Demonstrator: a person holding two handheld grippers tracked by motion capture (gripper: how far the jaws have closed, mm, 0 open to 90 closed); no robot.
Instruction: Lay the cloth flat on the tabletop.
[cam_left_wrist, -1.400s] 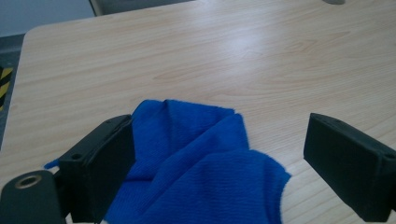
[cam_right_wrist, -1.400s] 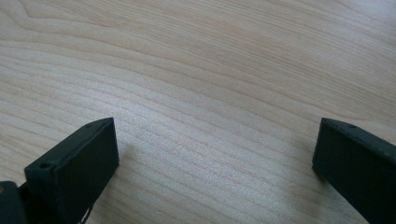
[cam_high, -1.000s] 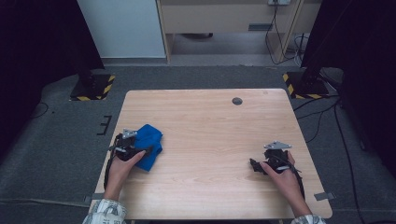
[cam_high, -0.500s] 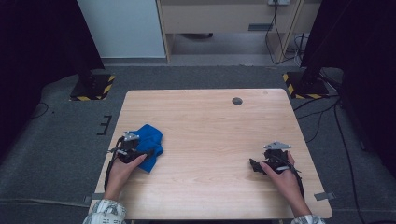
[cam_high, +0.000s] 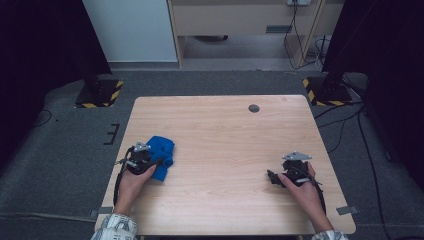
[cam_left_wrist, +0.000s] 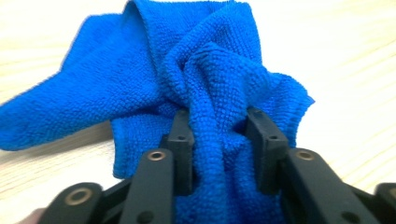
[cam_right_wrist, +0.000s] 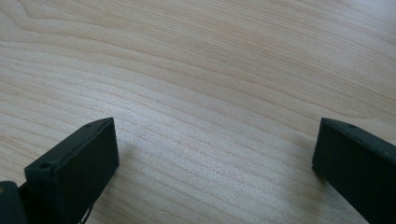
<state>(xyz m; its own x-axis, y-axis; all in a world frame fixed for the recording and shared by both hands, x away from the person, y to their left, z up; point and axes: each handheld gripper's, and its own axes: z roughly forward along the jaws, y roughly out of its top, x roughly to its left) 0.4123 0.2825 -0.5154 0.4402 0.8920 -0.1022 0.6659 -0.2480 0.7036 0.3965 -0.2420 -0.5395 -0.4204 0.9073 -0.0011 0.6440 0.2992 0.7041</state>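
A blue cloth (cam_high: 161, 153) lies crumpled near the left edge of the table (cam_high: 225, 130), toward the near-left corner. A bunched ridge of its pile is clamped between the pads of the left gripper (cam_left_wrist: 218, 135), whose jaws have just been closing — the fabric is squeezed up between them and spills out on both sides. The right gripper (cam_right_wrist: 215, 154) is held above bare wood near the right edge, its jaws spread wide with nothing between them.

Only a fold of the cloth is pinched, not a hem or corner. If it is lifted from here, the rest may hang in a twisted bundle, or the thick pile may slide out of the pads — caused by the loose, springy weave. A drag toward the left edge could also carry the cloth off the table.
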